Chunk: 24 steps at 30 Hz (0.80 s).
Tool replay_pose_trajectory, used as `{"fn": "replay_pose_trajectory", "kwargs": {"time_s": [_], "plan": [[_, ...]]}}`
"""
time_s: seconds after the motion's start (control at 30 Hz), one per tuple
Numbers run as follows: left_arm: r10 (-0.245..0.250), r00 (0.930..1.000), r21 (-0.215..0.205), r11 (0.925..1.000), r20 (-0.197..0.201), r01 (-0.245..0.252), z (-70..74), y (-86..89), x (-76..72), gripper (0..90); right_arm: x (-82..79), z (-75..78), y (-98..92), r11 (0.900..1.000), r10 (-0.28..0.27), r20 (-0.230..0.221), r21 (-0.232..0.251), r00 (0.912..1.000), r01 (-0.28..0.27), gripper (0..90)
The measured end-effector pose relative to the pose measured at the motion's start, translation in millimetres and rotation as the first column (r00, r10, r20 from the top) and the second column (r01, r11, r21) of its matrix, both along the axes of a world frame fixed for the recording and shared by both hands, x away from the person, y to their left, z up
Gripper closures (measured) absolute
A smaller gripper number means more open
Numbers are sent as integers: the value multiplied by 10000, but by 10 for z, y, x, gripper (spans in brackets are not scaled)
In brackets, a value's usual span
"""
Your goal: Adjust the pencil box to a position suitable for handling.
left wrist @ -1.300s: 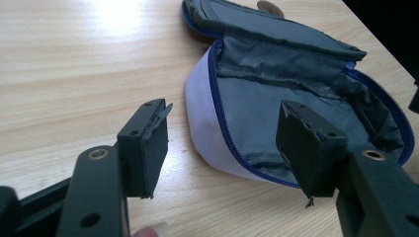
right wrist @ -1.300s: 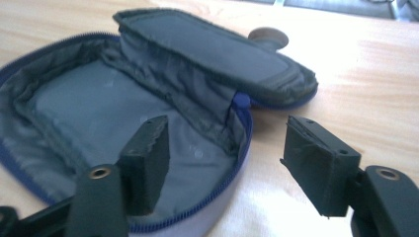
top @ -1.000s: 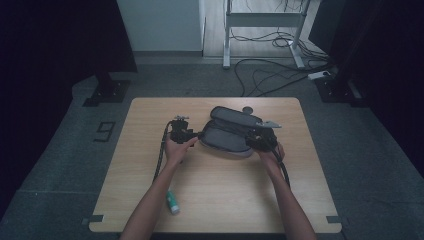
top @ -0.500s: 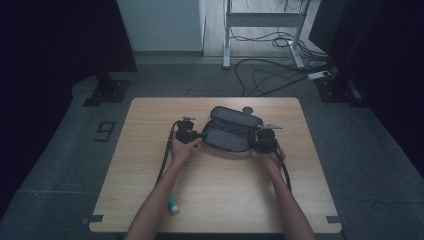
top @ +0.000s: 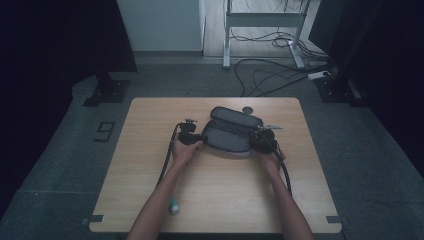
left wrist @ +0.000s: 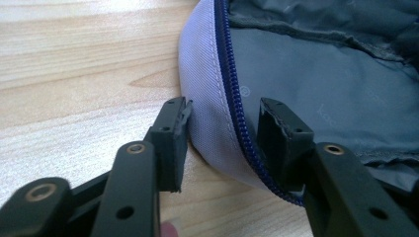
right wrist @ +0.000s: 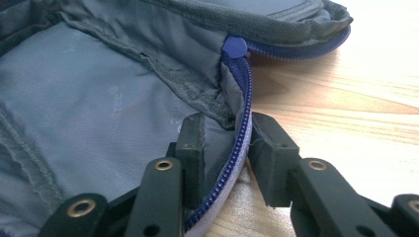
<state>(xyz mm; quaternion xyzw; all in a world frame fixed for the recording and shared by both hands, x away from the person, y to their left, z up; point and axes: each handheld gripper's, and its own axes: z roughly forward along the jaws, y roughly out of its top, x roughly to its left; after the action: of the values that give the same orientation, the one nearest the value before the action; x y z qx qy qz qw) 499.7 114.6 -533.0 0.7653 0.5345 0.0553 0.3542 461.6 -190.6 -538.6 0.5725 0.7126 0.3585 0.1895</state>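
Open grey pouch (top: 231, 134) | surface (top: 150, 190) far-centre | left tongs (left wrist: 225, 131) apart, straddling its rim | right tongs (right wrist: 225, 143) apart, straddling its zipper edge

Lab: black curtains (top: 60, 40), floor cables (top: 270, 75), wooden table (top: 220, 200).

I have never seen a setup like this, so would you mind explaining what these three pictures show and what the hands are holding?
A person sits at a wooden table, holding a hand-held two-jaw gripper in each hand. The high view looks down from above. The other two come from cameras riding on the grippers. The left gripper and right gripper each straddle one end of an open grey pouch. Close up, the left gripper's jaws stand open around its rim and blue zipper; the right gripper's jaws look nearly closed on the rim. A small teal object lies near the front edge.
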Motion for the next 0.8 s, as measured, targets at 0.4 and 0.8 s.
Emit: {"fn": "replay_pose_trajectory", "kwargs": {"time_s": [0.4,0.8], "plan": [[70,10000,91,9999,-3,-70,-8,22,10,686,4,-8,-38,9999,-89,-110,-91,9999,88,796],[-18,9999,69,10000,-119,19,22,74,15,755,-25,46,-30,9998,59,48,-173,10000,-58,836]]}}
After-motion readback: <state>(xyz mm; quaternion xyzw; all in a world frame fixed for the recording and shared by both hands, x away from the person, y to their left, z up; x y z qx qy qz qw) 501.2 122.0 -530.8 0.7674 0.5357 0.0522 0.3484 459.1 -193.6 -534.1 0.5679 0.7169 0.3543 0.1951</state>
